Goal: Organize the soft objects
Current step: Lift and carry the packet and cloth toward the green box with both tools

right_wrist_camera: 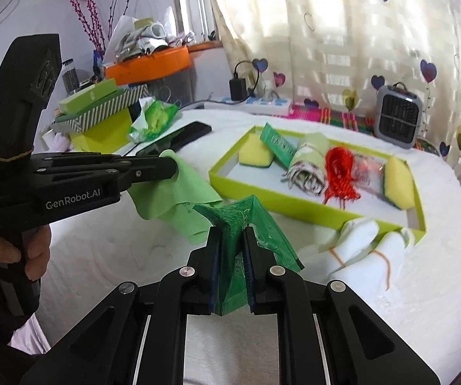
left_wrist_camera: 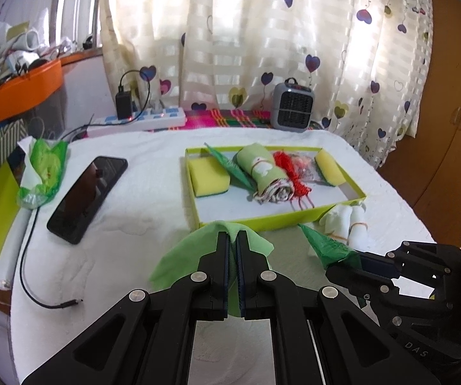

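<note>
White towelling covers the surface [left_wrist_camera: 134, 192], where we pinch a light green cloth [right_wrist_camera: 179, 199] in closed left tongs [left_wrist_camera: 233, 240] and a dark green bag [right_wrist_camera: 262, 224] in closed right tongs [right_wrist_camera: 232, 240], lower centre, presumably destined for the tray [left_wrist_camera: 278, 219].

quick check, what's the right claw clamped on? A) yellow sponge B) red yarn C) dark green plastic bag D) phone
C: the right claw is shut on the dark green bag; sponge and yarn lie in the tray, phone on the towel.
</note>
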`<state>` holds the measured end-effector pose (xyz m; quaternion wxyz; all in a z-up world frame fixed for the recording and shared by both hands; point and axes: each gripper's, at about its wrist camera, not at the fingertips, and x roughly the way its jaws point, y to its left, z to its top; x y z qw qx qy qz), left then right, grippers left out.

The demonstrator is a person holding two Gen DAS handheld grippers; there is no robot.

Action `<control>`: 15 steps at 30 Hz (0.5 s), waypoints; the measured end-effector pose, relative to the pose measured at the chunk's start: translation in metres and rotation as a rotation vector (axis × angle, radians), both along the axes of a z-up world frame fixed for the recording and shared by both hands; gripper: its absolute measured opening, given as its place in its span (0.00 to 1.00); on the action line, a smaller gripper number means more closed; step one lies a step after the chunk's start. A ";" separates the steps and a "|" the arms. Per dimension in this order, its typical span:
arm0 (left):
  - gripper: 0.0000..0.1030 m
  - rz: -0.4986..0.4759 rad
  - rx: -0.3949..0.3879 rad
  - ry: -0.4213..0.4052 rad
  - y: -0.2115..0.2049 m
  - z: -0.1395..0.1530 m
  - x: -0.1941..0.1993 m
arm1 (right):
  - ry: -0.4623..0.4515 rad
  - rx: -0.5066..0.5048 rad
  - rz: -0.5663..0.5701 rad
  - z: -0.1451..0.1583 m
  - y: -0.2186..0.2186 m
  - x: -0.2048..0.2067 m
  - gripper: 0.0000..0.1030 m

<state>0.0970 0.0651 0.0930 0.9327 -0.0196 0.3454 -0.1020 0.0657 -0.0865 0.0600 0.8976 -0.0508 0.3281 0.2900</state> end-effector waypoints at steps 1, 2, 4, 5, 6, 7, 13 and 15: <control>0.04 -0.001 -0.001 -0.004 0.000 0.002 0.000 | -0.004 0.002 -0.001 0.002 -0.001 0.000 0.14; 0.04 -0.005 -0.002 -0.010 -0.002 0.005 0.000 | -0.010 0.005 -0.006 0.004 -0.003 0.000 0.14; 0.04 -0.010 -0.001 -0.022 -0.002 0.009 0.001 | -0.022 0.008 -0.015 0.008 -0.007 0.000 0.14; 0.04 -0.012 -0.001 -0.028 -0.004 0.011 0.002 | -0.027 0.010 -0.018 0.011 -0.009 0.001 0.14; 0.04 -0.015 -0.001 -0.033 -0.005 0.014 0.003 | -0.030 0.009 -0.022 0.013 -0.010 0.003 0.14; 0.04 -0.017 -0.001 -0.038 -0.005 0.016 0.004 | -0.034 0.008 -0.030 0.014 -0.012 0.004 0.14; 0.04 -0.032 -0.003 -0.054 -0.011 0.026 0.016 | -0.050 0.009 -0.059 0.023 -0.025 0.014 0.14; 0.04 -0.037 -0.008 -0.057 -0.013 0.028 0.022 | -0.053 0.011 -0.070 0.025 -0.029 0.019 0.14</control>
